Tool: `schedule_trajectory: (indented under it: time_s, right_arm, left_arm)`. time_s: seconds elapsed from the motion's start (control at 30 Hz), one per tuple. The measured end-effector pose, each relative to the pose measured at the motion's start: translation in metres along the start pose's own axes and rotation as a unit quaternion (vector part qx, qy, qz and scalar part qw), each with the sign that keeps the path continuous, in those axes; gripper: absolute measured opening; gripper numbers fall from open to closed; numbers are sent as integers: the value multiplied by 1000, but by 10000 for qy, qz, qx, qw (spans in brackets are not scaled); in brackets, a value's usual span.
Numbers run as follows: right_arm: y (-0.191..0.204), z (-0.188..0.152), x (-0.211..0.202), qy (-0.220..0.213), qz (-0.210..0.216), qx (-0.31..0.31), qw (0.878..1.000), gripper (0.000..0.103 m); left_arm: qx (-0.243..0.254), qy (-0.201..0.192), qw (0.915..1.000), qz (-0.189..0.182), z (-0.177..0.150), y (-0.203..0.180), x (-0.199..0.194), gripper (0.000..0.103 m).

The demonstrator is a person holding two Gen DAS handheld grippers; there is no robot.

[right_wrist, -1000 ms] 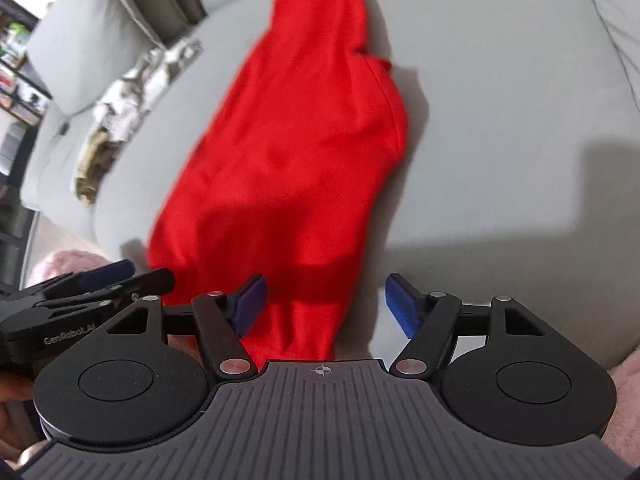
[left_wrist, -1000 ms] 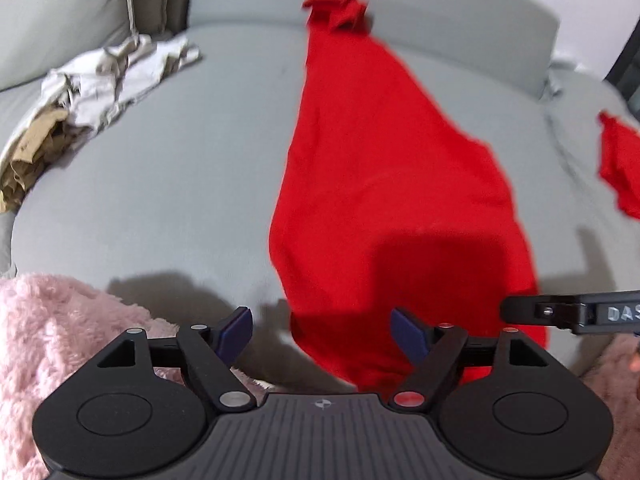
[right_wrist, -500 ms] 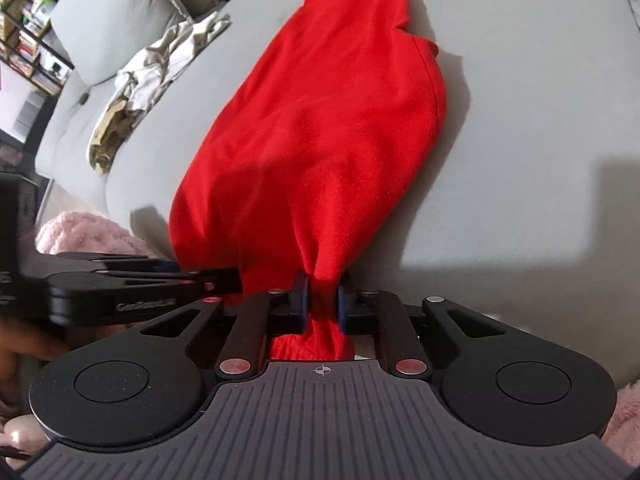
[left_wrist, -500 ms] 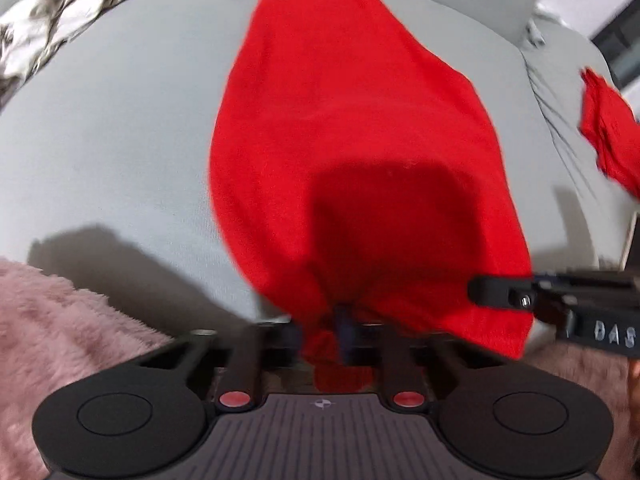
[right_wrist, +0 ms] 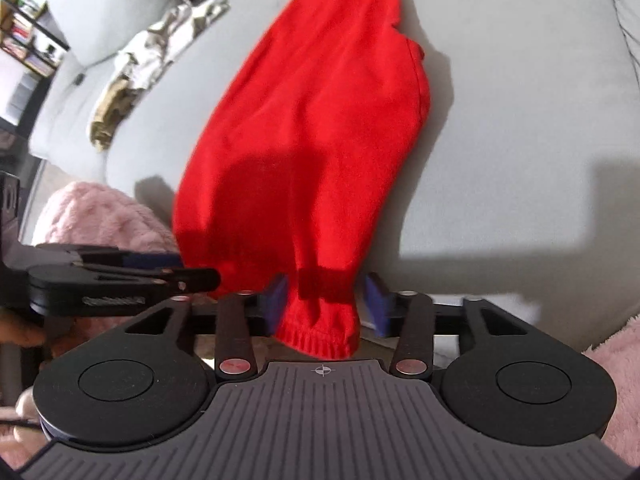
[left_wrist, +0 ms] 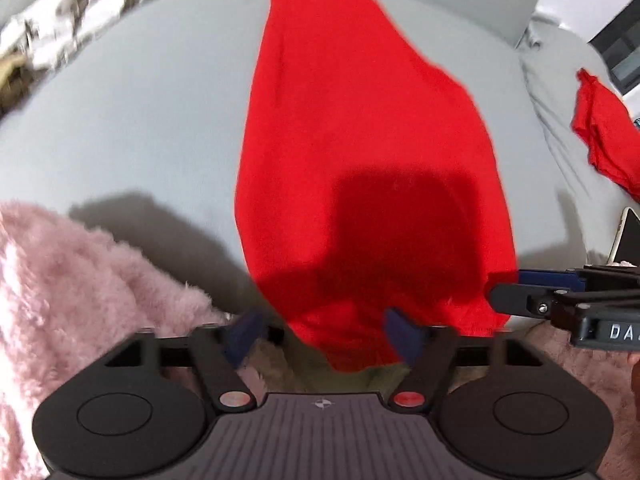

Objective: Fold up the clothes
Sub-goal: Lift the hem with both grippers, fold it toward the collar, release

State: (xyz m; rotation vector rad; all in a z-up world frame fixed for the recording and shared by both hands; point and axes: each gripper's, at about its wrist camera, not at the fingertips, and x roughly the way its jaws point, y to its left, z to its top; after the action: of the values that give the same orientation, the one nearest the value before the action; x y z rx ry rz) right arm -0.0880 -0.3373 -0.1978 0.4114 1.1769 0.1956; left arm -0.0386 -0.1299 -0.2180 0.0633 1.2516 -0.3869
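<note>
A long red garment (left_wrist: 360, 140) lies lengthwise on the grey sofa seat (left_wrist: 140, 120), its near end hanging over the front edge. My left gripper (left_wrist: 324, 334) straddles that near end; its jaws are opening, wide apart, and the pads stand clear of the cloth. In the right wrist view the red garment (right_wrist: 320, 120) ends in a ribbed cuff (right_wrist: 320, 332). It hangs between the fingers of my right gripper (right_wrist: 326, 308), whose jaws are also opening, with the pads no longer pressing it. The two grippers sit side by side at the sofa's front edge.
A crumpled pale and olive garment (left_wrist: 80, 36) lies at the sofa's left, also seen as the pale garment (right_wrist: 152, 68). A second red cloth (left_wrist: 600, 128) sits far right. Pink fluffy fabric (left_wrist: 80, 300) covers the near foreground. A grey cushion (right_wrist: 104, 12) leans at the back.
A second ago both grippers stood open; half a second ago each was shut on the garment's near end. Now both have opened and the cloth hangs loose between the fingers.
</note>
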Motion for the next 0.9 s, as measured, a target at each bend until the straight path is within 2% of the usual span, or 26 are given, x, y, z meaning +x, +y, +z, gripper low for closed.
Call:
schedule_trajectory:
  time_s: [0.17, 0.27, 0.37, 0.4, 0.47, 0.53, 0.6, 0.63, 0.67, 0.7, 0.73, 0.77, 0.83, 0.9]
  right_arm:
    - [-13, 4, 7, -81, 204, 129, 9997, 57]
    - [-17, 5, 18, -21, 260, 75, 9996, 59]
    - [-17, 4, 23, -117, 353, 25, 9993, 59]
    - [-16, 4, 24, -123, 360, -40, 9993, 58]
    - [-14, 3, 26, -93, 354, -197, 9991, 57]
    - [-15, 1, 26, -68, 362, -271, 9990, 57]
    - [-12, -1, 27, -21, 320, -407, 9987, 57]
    - [-8, -2, 28, 17, 274, -517, 9983, 56]
    - [-3, -3, 32, 114, 213, -658, 9975, 33]
    - [1, -4, 35, 206, 142, -794, 9965, 19]
    - [6, -4, 38, 247, -36, -871, 9959, 13]
    - [8, -4, 38, 242, -100, -901, 9956, 12]
    - [16, -3, 31, 214, -175, -867, 9958, 11]
    - [14, -1, 19, 182, -77, -654, 9977, 11]
  left_arm:
    - [40, 203, 9997, 89, 5, -4, 12, 87]
    - [-64, 658, 9977, 156, 7, -2, 32, 87]
    - [-340, 896, 9953, 164, 9, 5, 46, 89]
    - [-392, 924, 9948, 166, 9, 6, 50, 92]
    - [-385, 920, 9949, 153, 9, 6, 54, 91]
    - [-286, 866, 9958, 121, 8, 2, 56, 83]
    - [-154, 780, 9967, -146, 6, -2, 52, 47]
    - [-95, 756, 9968, -221, 4, -5, 50, 41]
    - [-35, 733, 9969, -289, 3, -7, 48, 33]
    - [45, 722, 9969, -297, 1, -9, 44, 27]
    - [117, 711, 9969, -306, -1, -11, 41, 22]
    - [128, 703, 9969, -331, -3, -10, 35, 11]
    - [149, 689, 9968, -382, -6, -8, 23, 9]
    - [129, 661, 9966, -483, -10, -5, 4, 8]
